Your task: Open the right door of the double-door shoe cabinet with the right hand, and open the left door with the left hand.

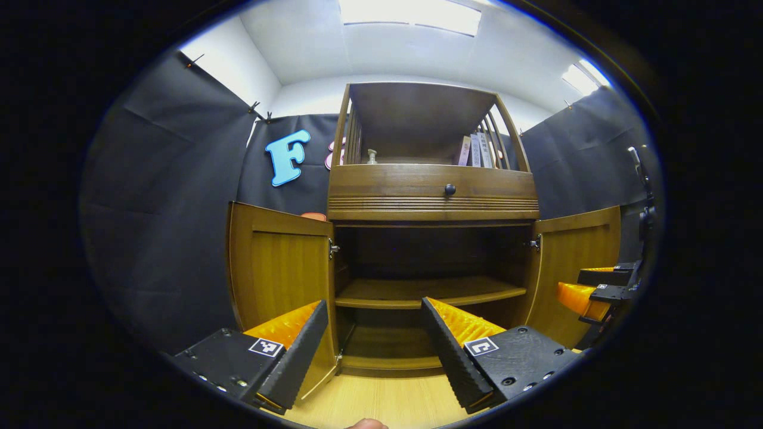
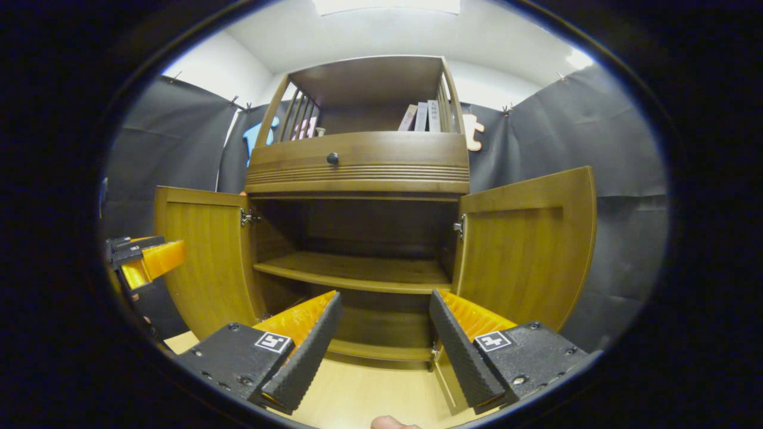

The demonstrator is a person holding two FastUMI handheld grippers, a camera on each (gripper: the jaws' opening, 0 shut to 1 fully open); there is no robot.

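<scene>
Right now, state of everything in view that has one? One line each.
left door: swung open
right door: swung open
drawer: closed
lower compartment: exposed, shelf bare
left gripper: open, holding nothing
right gripper: open, holding nothing
books: upright on the top shelf

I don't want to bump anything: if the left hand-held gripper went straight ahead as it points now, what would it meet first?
Probably nothing close: the left hand-held gripper, open, points into the open cabinet between the doors, below the middle shelf. The back panel would likely come first, though depth is unclear.
</scene>
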